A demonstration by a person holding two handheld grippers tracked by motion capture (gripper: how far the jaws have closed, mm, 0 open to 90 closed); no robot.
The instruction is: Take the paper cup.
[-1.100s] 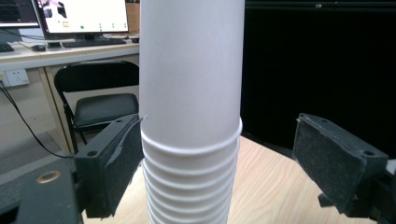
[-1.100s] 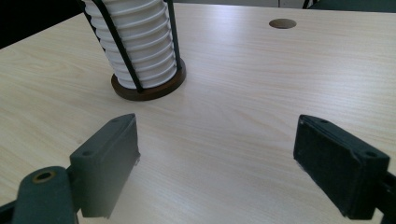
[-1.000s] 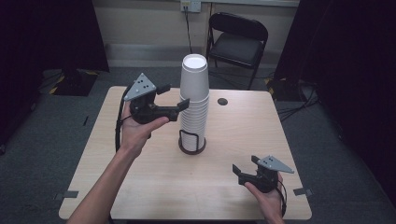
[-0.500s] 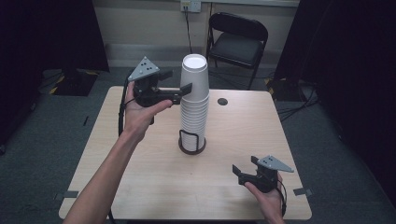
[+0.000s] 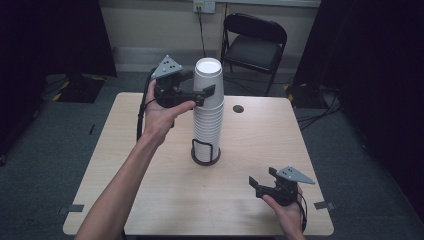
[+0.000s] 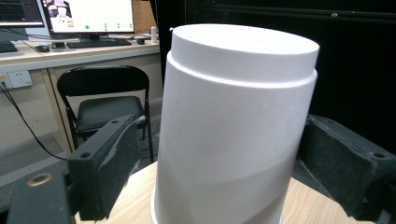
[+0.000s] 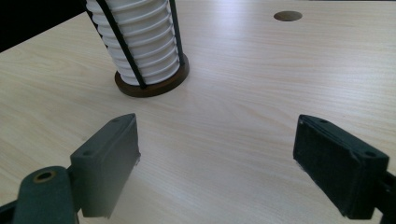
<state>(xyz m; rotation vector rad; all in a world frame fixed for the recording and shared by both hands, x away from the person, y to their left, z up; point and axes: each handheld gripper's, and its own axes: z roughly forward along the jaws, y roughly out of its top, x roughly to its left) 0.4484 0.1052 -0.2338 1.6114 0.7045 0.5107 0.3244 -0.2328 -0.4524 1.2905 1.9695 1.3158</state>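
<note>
The pale wooden square table [image 5: 150,200] carries, near its middle and a little toward the far edge, a tall stack of white paper cups [image 5: 207,125] turned upside down and nested, standing in a dark round holder with thin black wire uprights [image 5: 205,152]. The step in hand looks to be the taking of the topmost white paper cup [image 5: 208,77] off that stack: the left gripper [image 5: 204,93], black with a grey three-cornered plate on top, is raised to the top of the stack, coming at it from the table's left side. In the left gripper view the cup [image 6: 233,135] stands between the two jaws, which are spread and lie just beside its walls on either side; I cannot tell for certain that either pad presses the paper yet, so the gripper reads as apart around the cup, not clamped. The next move, as I judge it, calls for closing gently enough not to crush the thin wall, then lifting straight up so that only one cup parts from those beneath. The right gripper [image 5: 261,183] rests low near the table's near right corner, well apart from the stack, its jaws wide apart over bare wood with nothing between them; in its own view the holder's base [image 7: 152,84] lies ahead and to the left.
</note>
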